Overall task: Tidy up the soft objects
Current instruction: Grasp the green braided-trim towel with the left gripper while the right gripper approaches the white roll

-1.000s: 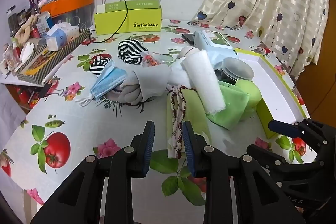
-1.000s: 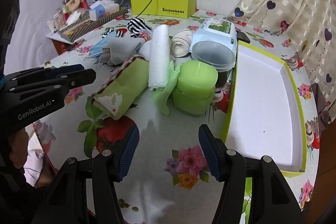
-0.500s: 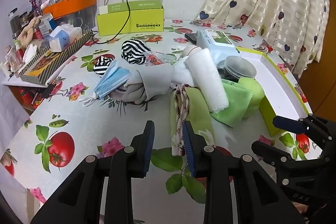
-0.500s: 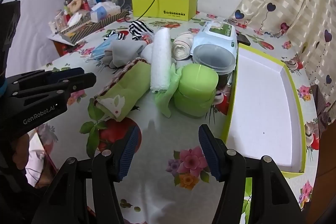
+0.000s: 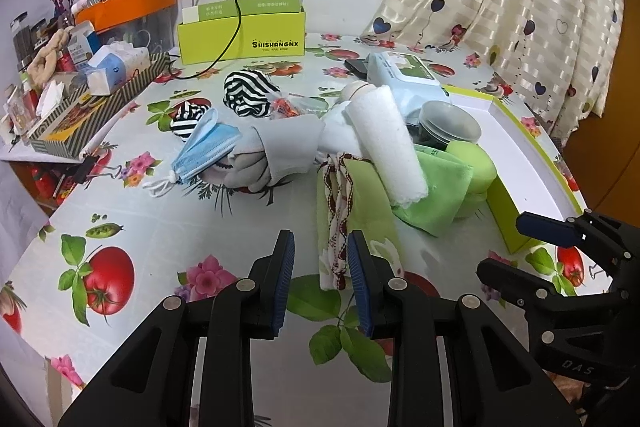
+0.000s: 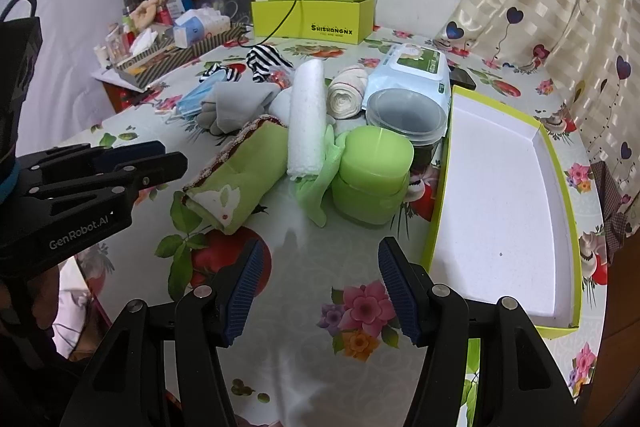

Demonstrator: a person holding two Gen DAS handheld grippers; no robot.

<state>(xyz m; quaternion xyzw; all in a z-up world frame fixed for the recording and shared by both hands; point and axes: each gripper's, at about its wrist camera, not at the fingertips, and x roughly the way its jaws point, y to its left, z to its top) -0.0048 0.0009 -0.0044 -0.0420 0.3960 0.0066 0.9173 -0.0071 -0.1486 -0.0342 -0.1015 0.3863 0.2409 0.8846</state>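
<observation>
A pile of soft things lies mid-table: a green folded cloth with red trim, a white rolled towel, a light green cloth, a grey sock, a blue face mask and striped socks. An empty white tray with a green rim lies to the right. My left gripper is open, just short of the green folded cloth. My right gripper is open and empty above bare tablecloth, near the tray.
A green lidded jar, a clear plastic tub and a wet-wipes pack stand beside the tray. A yellow-green box and a striped box of clutter sit at the back and left.
Both grippers have drawn back slightly from the pile; the left gripper's tips now sit at the near end of the green folded cloth. Nothing on the table moved.
</observation>
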